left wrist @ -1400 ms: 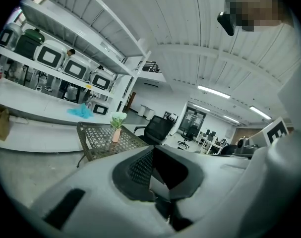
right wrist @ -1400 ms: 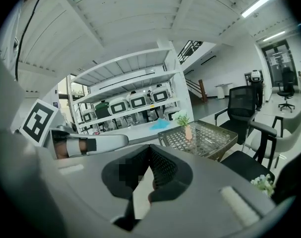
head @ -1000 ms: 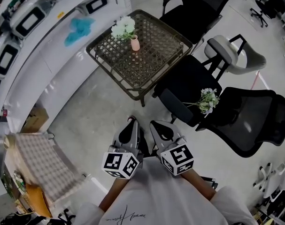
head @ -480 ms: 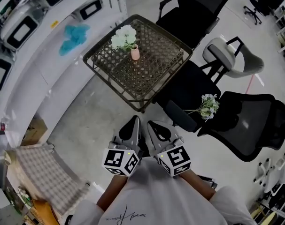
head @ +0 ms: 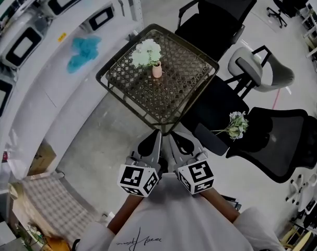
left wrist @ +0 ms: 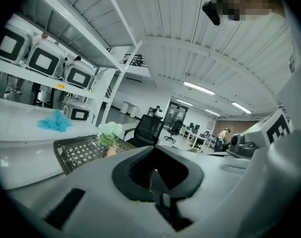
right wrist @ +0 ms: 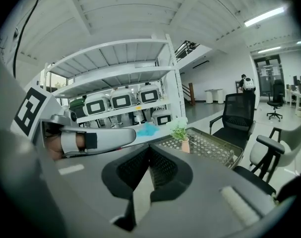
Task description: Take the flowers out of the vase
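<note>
White flowers [head: 148,52] stand upright in a small pink vase [head: 156,70] on a brown wicker table [head: 184,95]. My left gripper [head: 157,136] and right gripper [head: 172,137] hang side by side just short of the table's near corner, both shut with nothing between their jaws. The left gripper view has the flowers [left wrist: 109,131] and vase [left wrist: 111,151] ahead to the left, beyond my shut left gripper [left wrist: 151,153]. In the right gripper view the flowers [right wrist: 178,128] and vase [right wrist: 185,146] lie ahead, slightly right of my right gripper [right wrist: 149,148].
A second bunch of flowers [head: 236,124] lies on a black office chair [head: 221,101] right of the table. More chairs [head: 273,140] crowd the right side. A white counter with a blue cloth [head: 84,49] and shelves of appliances runs along the left.
Both grippers have moved forward together towards the table, which now lies closer in the head view. Their jaws have stayed shut.
</note>
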Demonstrator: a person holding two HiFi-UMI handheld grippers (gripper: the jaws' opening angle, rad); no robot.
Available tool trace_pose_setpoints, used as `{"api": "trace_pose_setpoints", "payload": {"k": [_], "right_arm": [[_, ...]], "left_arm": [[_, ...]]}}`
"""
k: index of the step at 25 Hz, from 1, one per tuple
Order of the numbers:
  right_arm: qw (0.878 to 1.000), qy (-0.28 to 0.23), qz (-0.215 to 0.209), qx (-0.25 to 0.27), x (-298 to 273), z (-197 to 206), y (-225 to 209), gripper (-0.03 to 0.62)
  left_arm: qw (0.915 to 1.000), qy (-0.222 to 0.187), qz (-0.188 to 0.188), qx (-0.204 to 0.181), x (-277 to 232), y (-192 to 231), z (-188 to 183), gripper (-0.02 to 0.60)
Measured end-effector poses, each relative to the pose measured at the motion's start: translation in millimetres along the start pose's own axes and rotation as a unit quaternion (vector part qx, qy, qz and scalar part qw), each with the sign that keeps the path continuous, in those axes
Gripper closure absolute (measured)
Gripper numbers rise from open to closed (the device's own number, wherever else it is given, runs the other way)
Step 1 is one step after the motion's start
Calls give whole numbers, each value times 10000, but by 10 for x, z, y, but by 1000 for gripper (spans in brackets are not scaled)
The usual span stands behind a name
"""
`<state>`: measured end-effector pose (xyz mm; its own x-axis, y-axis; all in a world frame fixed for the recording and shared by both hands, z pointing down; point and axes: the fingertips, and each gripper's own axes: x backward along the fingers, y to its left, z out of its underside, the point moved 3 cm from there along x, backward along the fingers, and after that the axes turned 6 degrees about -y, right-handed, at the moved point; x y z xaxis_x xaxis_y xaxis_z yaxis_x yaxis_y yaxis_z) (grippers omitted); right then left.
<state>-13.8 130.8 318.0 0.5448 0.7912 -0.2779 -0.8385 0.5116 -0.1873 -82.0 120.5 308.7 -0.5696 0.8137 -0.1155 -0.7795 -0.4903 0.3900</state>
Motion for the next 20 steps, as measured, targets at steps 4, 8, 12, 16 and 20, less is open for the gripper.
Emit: {"api": "trace_pose_setpoints", "payload": {"k": [4, 8, 12, 16, 20], "right_arm": [[9999, -110, 22, 18, -254, -64, 75, 588], [9998, -171, 49, 61, -433, -95, 159, 586], [9998, -137, 70, 93, -503, -82, 211, 586], [9997, -118, 157, 134, -545, -92, 185, 586], [9997, -119, 155, 164, -611, -110, 195, 586]], "left_arm": [[9999, -5, 92, -64, -45, 242, -106, 580], [9998, -73, 122, -116, -74, 445, -195, 580], [9997, -159, 191, -73, -75, 553, -255, 580], [9995, -223, 195, 48, -83, 641, -289, 580], [9994, -256, 185, 116, -77, 710, -310, 580]]}}
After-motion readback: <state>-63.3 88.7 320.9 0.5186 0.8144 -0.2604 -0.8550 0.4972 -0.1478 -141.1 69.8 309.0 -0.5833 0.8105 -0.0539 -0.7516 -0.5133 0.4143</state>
